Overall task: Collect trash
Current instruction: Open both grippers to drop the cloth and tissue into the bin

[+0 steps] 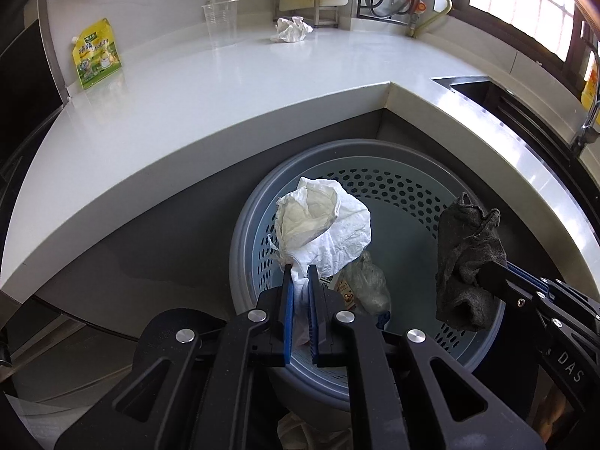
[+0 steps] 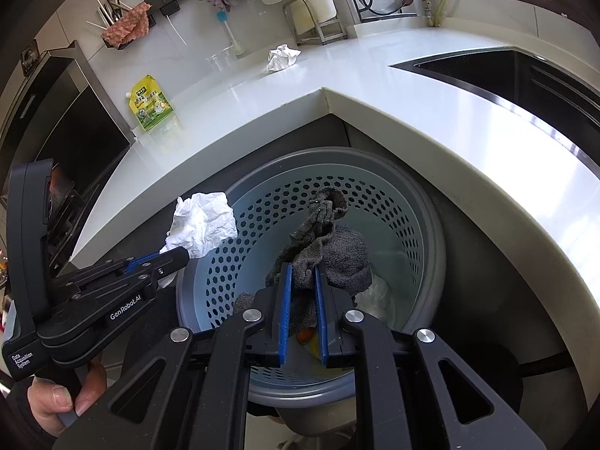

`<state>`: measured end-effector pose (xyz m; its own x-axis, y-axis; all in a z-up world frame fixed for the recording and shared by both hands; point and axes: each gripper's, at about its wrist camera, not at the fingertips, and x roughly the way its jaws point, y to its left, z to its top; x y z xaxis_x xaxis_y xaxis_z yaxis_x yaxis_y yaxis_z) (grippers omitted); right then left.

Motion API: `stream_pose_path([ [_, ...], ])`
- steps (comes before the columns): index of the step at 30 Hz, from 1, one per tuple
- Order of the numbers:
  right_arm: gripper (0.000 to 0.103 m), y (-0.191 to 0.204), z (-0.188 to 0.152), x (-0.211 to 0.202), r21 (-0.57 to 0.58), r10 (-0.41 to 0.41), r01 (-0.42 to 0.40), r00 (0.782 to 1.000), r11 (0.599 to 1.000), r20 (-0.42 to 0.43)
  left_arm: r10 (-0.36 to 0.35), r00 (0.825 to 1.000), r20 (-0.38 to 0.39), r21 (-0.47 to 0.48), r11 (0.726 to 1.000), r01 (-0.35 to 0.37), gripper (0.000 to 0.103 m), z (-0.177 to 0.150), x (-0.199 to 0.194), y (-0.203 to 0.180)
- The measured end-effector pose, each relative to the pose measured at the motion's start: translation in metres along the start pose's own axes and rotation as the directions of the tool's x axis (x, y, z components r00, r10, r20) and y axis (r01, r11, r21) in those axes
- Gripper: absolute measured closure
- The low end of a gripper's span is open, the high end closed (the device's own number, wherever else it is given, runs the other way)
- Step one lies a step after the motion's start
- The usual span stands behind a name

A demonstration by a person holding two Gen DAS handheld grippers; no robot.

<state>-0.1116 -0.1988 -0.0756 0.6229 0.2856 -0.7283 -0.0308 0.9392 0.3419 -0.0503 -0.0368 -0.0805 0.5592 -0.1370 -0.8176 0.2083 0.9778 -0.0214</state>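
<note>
The bench (image 1: pixel 232 86) looks like smooth, glossy pale stone, throwing back window light. The bin (image 1: pixel 408 202) is matt grey-blue plastic, perforated with hexagonal holes. Held paper tissue (image 1: pixel 330 225) is white, crumpled and creased; the rag (image 2: pixel 337 251) is dark grey, nubbly cloth. At ten o'clock, a pouch (image 1: pixel 96 58) of shiny printed film.

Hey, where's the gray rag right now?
The gray rag is clamped in the right hand-held gripper, hanging over the open perforated trash bin below the counter corner, right of the white paper wad held by the left hand-held gripper.
</note>
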Motion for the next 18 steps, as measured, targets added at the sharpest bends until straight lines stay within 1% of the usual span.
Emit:
stream_pose_path([
  [11,0.091,-0.005,-0.001,0.021,0.006,-0.006,0.007,0.999,1.0,-0.04,-0.022,0.999,-0.047,-0.003,1.0,0.021,0.094,-0.002,0.016,-0.002],
  [16,0.091,-0.009,-0.002,0.026,0.018,0.002,-0.001,0.999,1.0,-0.048,-0.034,0.997,-0.071,-0.004,0.999,0.034,0.094,-0.004,0.023,-0.002],
  [18,0.091,-0.011,-0.002,0.026,0.02,0.01,-0.009,0.999,1.0,-0.045,-0.031,0.997,-0.078,-0.003,1.0,0.031,0.092,-0.003,0.024,-0.002],
])
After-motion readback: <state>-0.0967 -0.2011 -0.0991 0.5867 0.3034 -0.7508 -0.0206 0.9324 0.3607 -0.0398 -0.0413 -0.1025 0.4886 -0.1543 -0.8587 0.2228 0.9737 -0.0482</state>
